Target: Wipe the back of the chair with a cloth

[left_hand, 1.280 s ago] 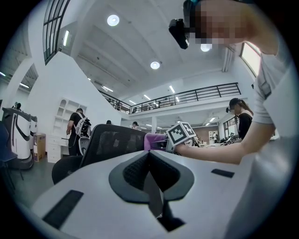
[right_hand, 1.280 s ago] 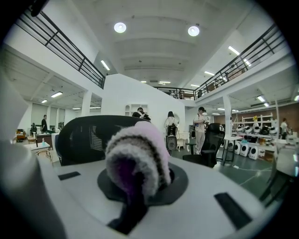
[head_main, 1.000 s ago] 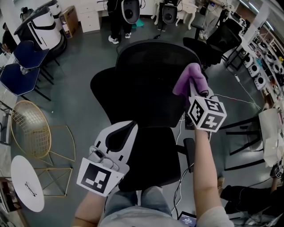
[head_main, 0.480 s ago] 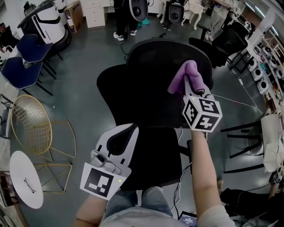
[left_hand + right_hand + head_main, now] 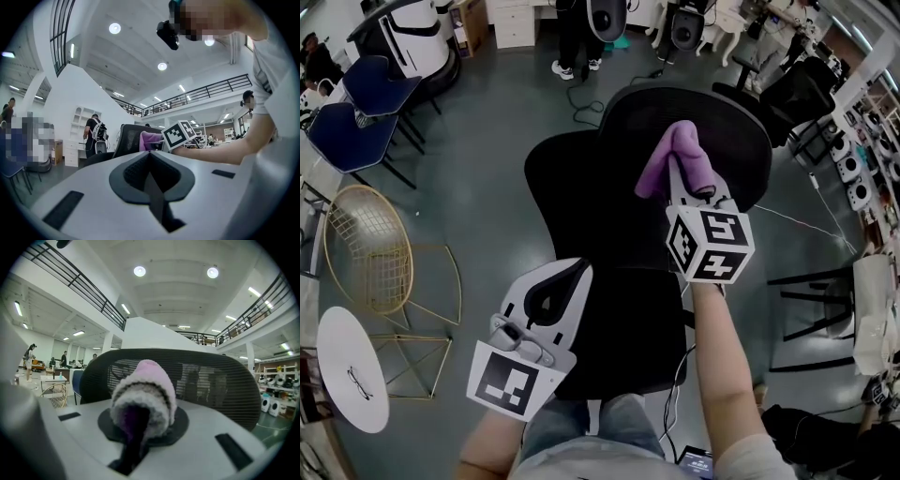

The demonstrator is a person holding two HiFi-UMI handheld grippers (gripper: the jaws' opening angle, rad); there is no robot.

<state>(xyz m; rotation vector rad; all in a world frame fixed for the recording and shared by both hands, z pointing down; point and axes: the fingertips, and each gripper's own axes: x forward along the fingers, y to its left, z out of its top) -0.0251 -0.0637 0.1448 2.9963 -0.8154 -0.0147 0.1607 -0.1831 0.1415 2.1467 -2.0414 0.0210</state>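
Head view: right tool (image 5: 686,184) has slid leftward along the chair back (image 5: 733,122) over the last second, from near its right edge to about mid-span. Reads as a wiping stroke under way, not finished; the left part of the mesh looks still to be covered. Whether the cloth (image 5: 673,150) actually presses on the mesh: cannot tell from above.

Right tool jaws clamped on the cloth, which bulges out ahead of them as a rolled wad. Colour pink-purple, fuzzy, paler fluff round the fold. Right gripper view puts the dark mesh of the chair back right behind the wad, its curved top edge just above.

Left tool (image 5: 546,298) low, close to the person's body, well apart from the chair back, hardly moved. Jaws together, nothing between them. Idle.
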